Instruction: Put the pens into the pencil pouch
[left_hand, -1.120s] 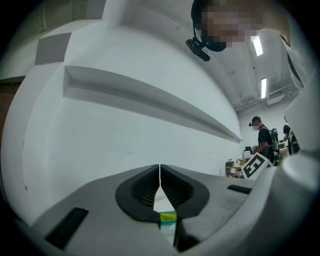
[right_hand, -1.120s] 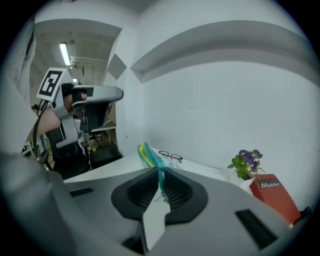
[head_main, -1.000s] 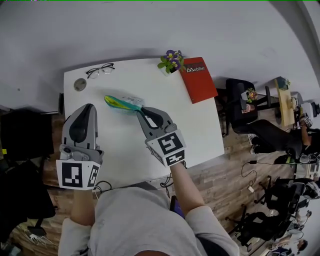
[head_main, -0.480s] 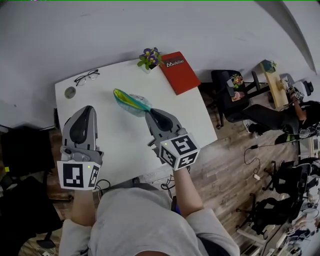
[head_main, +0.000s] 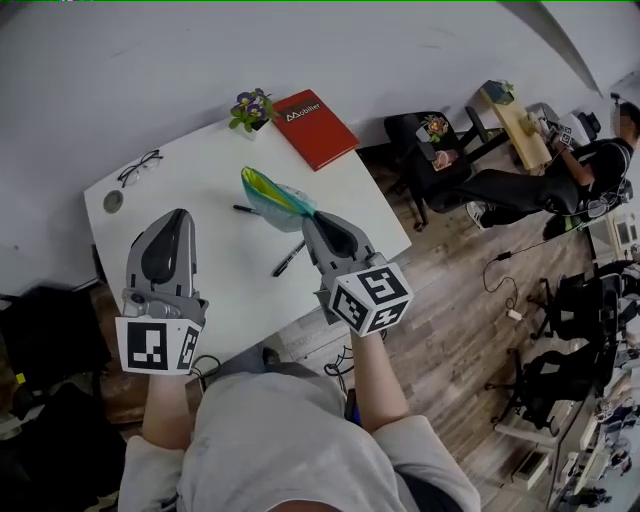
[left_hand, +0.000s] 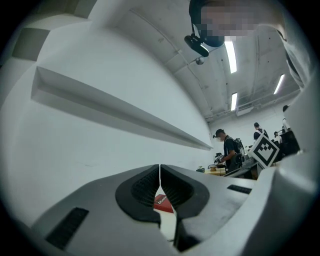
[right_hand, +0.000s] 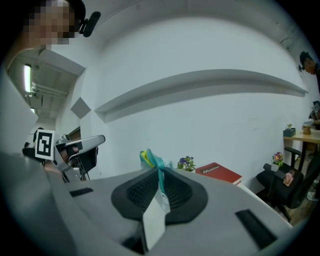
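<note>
The pencil pouch (head_main: 273, 197), see-through with green, yellow and teal, hangs above the white table (head_main: 190, 180), and my right gripper (head_main: 314, 222) is shut on its near edge. In the right gripper view the pouch (right_hand: 150, 160) rises from between the shut jaws, with a white tag (right_hand: 154, 221) hanging below. Two black pens lie on the table: a short one (head_main: 245, 209) left of the pouch and a longer one (head_main: 290, 258) below it. My left gripper (head_main: 170, 216) hovers over the table's left part, shut with nothing in it.
A red book (head_main: 314, 127) and a small potted plant (head_main: 250, 107) sit at the table's far right corner. Glasses (head_main: 137, 166) and a small round object (head_main: 113, 201) lie at the far left. Beyond the table's right edge are wooden floor, chairs and seated people.
The right gripper has lifted the pouch off the table and carried it rightward. Two pens now show on the table where it lay. The left gripper has kept its place.
</note>
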